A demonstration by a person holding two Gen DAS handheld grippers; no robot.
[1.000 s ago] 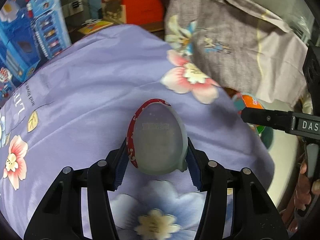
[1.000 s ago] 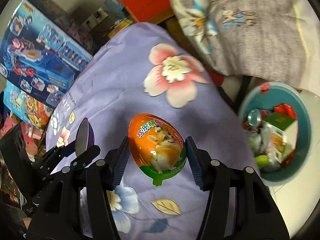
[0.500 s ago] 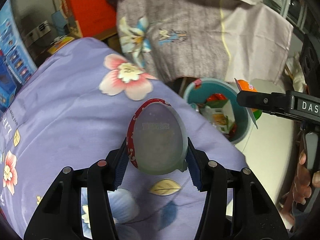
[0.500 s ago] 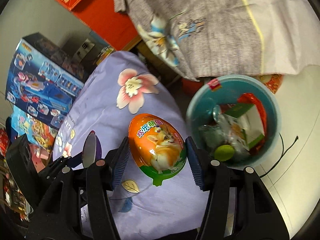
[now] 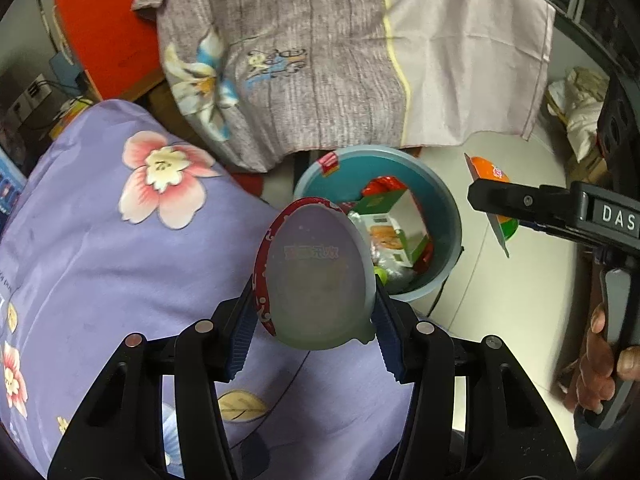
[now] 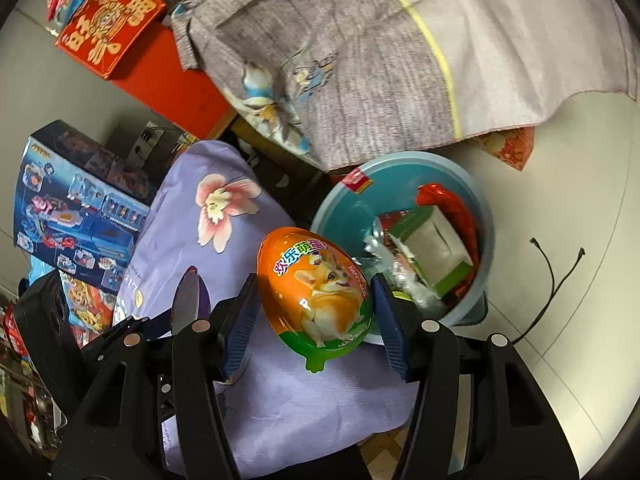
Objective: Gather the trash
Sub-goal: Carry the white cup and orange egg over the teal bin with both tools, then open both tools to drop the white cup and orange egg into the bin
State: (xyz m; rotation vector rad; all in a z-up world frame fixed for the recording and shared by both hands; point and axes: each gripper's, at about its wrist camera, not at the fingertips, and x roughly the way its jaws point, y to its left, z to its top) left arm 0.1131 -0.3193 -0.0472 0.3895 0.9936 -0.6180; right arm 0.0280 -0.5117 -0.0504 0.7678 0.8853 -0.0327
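Note:
My left gripper (image 5: 314,312) is shut on a frosted egg-shaped half shell with a red rim (image 5: 316,272), held above the edge of the purple flowered cloth. My right gripper (image 6: 314,312) is shut on an orange egg half printed with a corgi (image 6: 316,288). A teal bin (image 5: 444,204) (image 6: 348,204) stands on the pale floor just beyond both, holding a green and white carton, red wrappers and crumpled foil. From the left wrist view the right gripper (image 5: 496,210) shows at the right with the orange egg (image 5: 486,168), over the floor right of the bin, a hand on its handle.
The purple flowered cloth (image 5: 120,248) covers a raised surface at the left. A grey printed sheet (image 5: 320,60) hangs over furniture behind the bin. Red cabinet (image 6: 168,84), toy boxes (image 6: 80,216) at the left. A black cable (image 6: 560,276) lies on the floor right of the bin.
Both grippers have carried their egg halves rightward off the middle of the purple cloth to its edge. The teal bin has come into full view just ahead of both.

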